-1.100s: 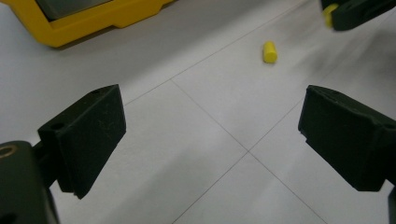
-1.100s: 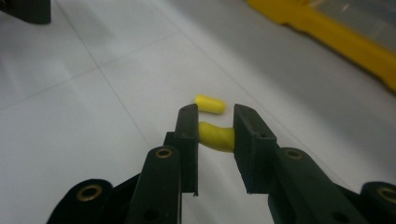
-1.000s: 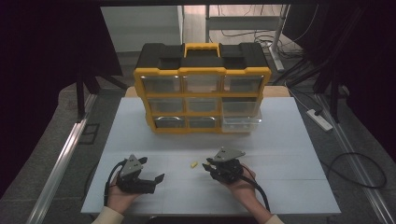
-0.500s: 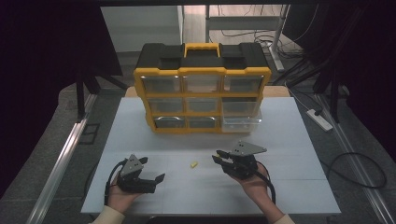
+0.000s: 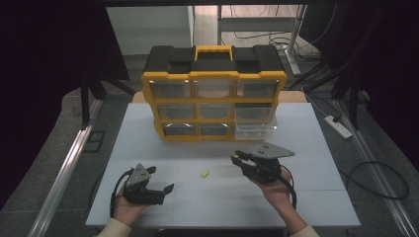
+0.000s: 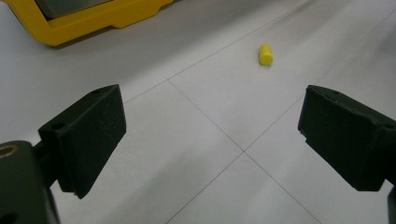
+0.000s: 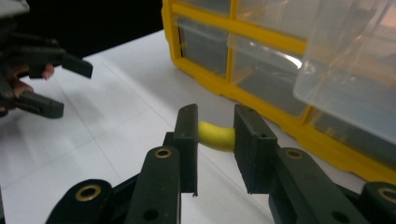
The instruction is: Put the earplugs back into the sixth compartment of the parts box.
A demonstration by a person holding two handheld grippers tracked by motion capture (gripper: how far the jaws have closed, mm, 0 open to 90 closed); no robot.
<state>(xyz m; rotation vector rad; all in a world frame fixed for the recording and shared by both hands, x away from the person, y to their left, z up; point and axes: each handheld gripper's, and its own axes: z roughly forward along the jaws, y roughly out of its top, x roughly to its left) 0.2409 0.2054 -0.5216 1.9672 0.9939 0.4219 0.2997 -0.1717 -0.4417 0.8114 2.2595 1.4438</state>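
Pinching a small, soft yellow cylindrical piece [image 7: 215, 136] between its two black jaws, the right gripper [image 7: 215, 140] was nearly closed; the piece bowed slightly under the squeeze and sat crosswise at the jaw tips. In the high view this gripper [image 5: 239, 159] was held above the white table [image 5: 316, 197], just in front of the yellow plastic organizer case with clear drawer fronts [image 5: 213, 106]. One clear, glossy plastic drawer [image 5: 255, 129] at the case's lower right stood pulled out, close beyond the jaws.

Left gripper [image 5: 160, 180]: jaws wide apart, holding nothing, low over the table near the person's edge. Its matte black pads [image 6: 88, 135] were blocky and flat-faced. A second small yellow cylinder [image 6: 265, 54] lay loose on the smooth white tabletop, well ahead of those jaws; in the high view it [image 5: 204, 174] sat between the two grippers. Thin seams crossed the table surface.
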